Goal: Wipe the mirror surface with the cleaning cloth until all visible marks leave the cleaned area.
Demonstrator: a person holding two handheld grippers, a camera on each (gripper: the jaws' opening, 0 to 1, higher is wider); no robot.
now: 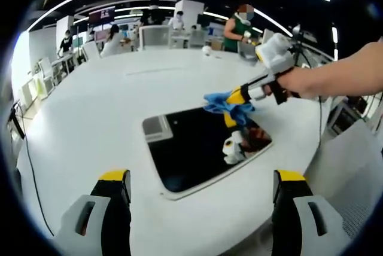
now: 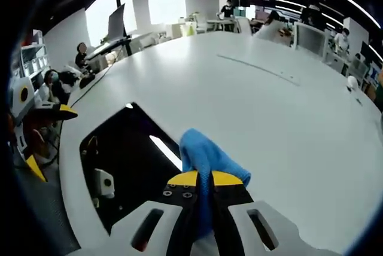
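Blue cloth [image 2: 202, 155]: bunched and pinched between the right gripper [image 2: 202, 179] jaws, which are closed tight on it, probably so it won't slip while rubbing.
Cloth contact: in the left gripper view it presses on the far edge of the mirror [image 1: 197, 148], gripper angled down to push the fabric flat.
Left gripper [image 1: 202, 183]: jaws wide apart, holding nothing, hanging near the mirror's near edge, seemingly just watching.
Mirror: dark, lying flat on the white table [image 1: 90, 106], reflecting gripper and ceiling light.
Marks: too small to tell.
Hand [image 1: 305, 79]: grips the right tool from the side.
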